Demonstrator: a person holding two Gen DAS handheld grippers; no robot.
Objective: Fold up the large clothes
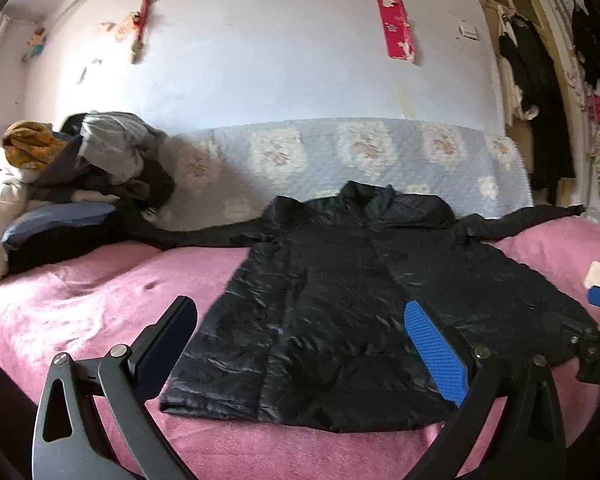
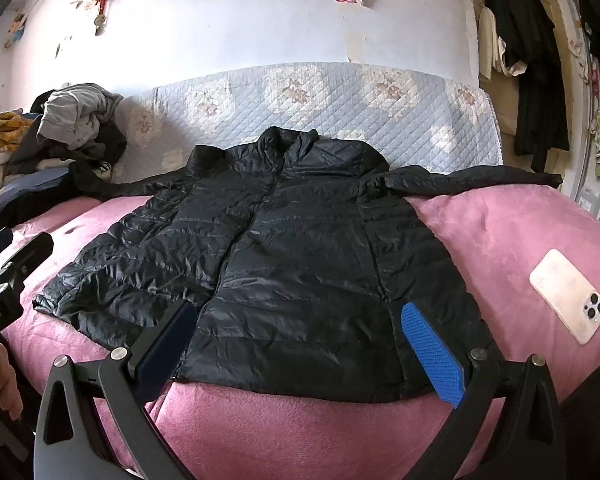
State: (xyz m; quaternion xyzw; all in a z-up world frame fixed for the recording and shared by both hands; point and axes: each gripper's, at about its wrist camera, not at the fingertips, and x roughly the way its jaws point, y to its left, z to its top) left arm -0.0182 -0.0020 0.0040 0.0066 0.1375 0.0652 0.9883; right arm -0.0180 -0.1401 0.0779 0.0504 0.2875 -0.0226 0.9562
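Pink bedspread ahead, black puffer jacket spread flat just beyond both tools. Your left gripper and right gripper gape, holding nothing. Looks light, slippery, puffy: pinch sleeve cuff, far right.

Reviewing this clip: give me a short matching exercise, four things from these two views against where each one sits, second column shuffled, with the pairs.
Things:
1. black puffer jacket
2. phone
3. pile of clothes
4. dark hanging garments

Places:
A. heaped at the bed's far left end
B. face down on the pink blanket, right of the jacket
C. beside the wall at far right
D. spread flat mid-bed, sleeves stretched out

Pairs: 1-D, 2-B, 3-A, 4-C
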